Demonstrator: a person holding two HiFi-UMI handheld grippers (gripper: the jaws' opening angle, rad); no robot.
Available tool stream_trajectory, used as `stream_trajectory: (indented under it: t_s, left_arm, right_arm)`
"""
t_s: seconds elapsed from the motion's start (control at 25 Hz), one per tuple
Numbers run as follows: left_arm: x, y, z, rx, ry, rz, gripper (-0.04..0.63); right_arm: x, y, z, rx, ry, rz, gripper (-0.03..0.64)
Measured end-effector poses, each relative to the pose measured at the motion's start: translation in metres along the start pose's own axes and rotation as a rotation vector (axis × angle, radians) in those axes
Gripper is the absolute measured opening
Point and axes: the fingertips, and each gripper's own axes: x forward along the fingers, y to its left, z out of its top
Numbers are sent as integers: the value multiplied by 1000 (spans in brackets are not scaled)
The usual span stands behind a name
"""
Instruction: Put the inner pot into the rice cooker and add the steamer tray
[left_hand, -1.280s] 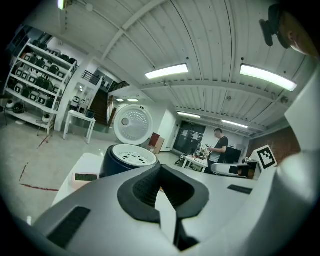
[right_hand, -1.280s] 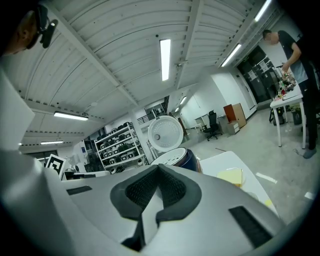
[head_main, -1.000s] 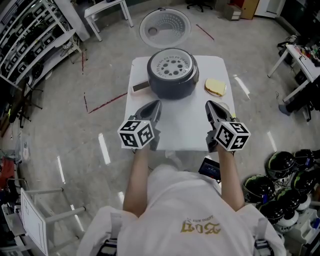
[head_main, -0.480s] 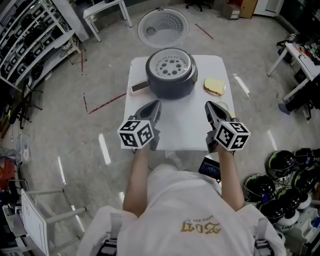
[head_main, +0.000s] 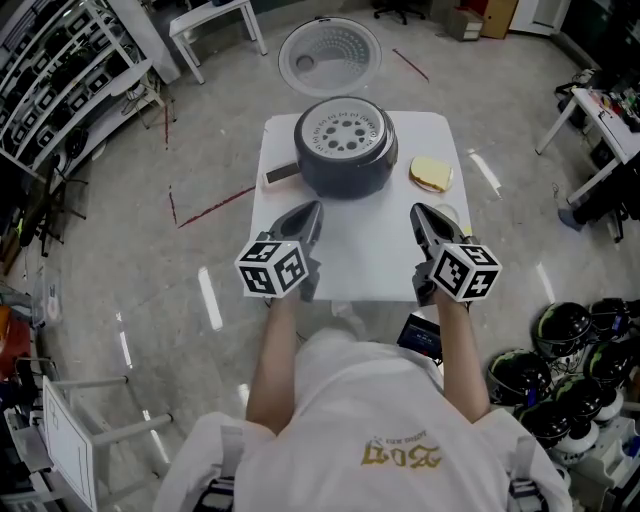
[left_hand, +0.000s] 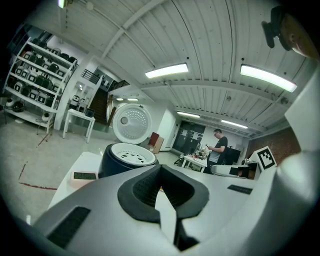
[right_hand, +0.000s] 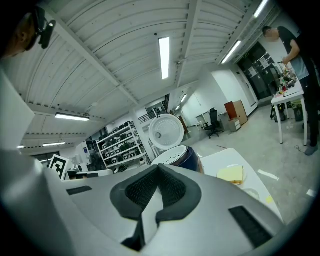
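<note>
Looks done, I reckon: white perforated steamer tray (head_main: 340, 130) sits in the round dark-blue rice cooker (head_main: 345, 172) at the far edge of the white tabletop (head_main: 362, 255). Left gripper (head_main: 311, 210) and right gripper (head_main: 421, 211): fingers pinched together, empty. Next, just back off.

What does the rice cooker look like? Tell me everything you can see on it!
The rice cooker is round, with a dark blue, smooth-looking body. It stands upright toward the far side of the white table. Its lid is swung open behind it, showing a white inner face dotted with small holes. In its open top, up near the rim, sits a white steamer tray with round holes. Only the table and the tray are seen touching it.
</note>
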Motion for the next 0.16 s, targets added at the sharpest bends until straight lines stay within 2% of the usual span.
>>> stream_trajectory:
  t_s: [0.16]
  left_arm:
    - [-4, 1, -2, -3, 3, 3, 14]
  right_arm:
    - [-2, 2, -3, 6, 5, 1, 12]
